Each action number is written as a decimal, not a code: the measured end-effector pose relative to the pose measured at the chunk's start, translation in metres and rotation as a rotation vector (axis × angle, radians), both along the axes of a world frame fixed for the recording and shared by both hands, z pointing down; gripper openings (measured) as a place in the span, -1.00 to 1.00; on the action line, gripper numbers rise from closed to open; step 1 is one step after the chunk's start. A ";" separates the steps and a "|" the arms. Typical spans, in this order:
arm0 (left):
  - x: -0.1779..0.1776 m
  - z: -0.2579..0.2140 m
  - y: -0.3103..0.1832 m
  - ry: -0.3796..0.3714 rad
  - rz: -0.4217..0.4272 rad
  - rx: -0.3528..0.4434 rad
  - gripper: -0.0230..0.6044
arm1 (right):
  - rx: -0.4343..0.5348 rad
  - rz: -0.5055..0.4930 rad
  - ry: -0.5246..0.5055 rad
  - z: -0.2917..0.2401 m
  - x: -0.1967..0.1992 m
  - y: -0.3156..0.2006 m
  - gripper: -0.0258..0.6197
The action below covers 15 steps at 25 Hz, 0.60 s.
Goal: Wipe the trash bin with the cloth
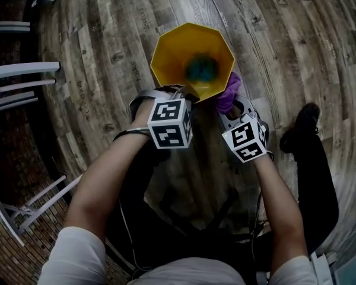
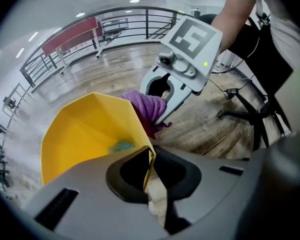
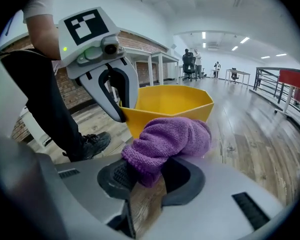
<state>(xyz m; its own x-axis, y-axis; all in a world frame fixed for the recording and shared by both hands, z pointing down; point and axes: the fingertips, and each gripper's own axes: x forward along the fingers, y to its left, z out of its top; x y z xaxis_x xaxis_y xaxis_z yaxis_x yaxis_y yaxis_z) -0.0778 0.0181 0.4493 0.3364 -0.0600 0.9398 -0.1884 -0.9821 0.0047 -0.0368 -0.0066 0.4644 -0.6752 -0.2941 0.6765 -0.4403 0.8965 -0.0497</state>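
Observation:
A yellow trash bin (image 1: pixel 193 58) with an angular rim stands on the wood floor in front of me. A teal object (image 1: pixel 200 69) lies at its bottom. My left gripper (image 1: pixel 187 94) is shut on the near rim, and the thin yellow wall (image 2: pixel 149 159) stands between its jaws. My right gripper (image 1: pixel 231 103) is shut on a bunched purple cloth (image 3: pixel 170 136), held just outside the bin's right near side (image 3: pixel 170 101). In the left gripper view the cloth (image 2: pixel 147 106) rests against the bin's outer wall.
White metal frames (image 1: pixel 24 70) stand along the left over a brick-patterned strip. My black shoe (image 1: pixel 302 126) is on the floor at right. A railing (image 2: pixel 115 24) and red bench lie beyond the bin. Black stool legs (image 2: pixel 250 109) stand nearby, and people (image 3: pixel 190 61) are far off.

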 end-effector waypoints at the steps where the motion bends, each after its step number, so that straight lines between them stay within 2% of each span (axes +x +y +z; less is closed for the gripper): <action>1: 0.000 0.000 0.000 0.003 0.001 -0.002 -0.84 | -0.006 -0.007 0.007 0.005 -0.001 0.000 -0.58; 15: -0.001 -0.004 0.002 0.011 0.025 0.001 -0.84 | -0.069 -0.017 0.049 0.062 -0.011 -0.003 -0.59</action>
<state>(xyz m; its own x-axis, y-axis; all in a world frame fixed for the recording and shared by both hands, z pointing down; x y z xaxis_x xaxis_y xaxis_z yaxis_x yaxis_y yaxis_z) -0.0790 0.0200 0.4453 0.3484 -0.0522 0.9359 -0.1634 -0.9865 0.0059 -0.0480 -0.0095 0.5268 -0.6452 -0.2345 0.7271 -0.4285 0.8990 -0.0903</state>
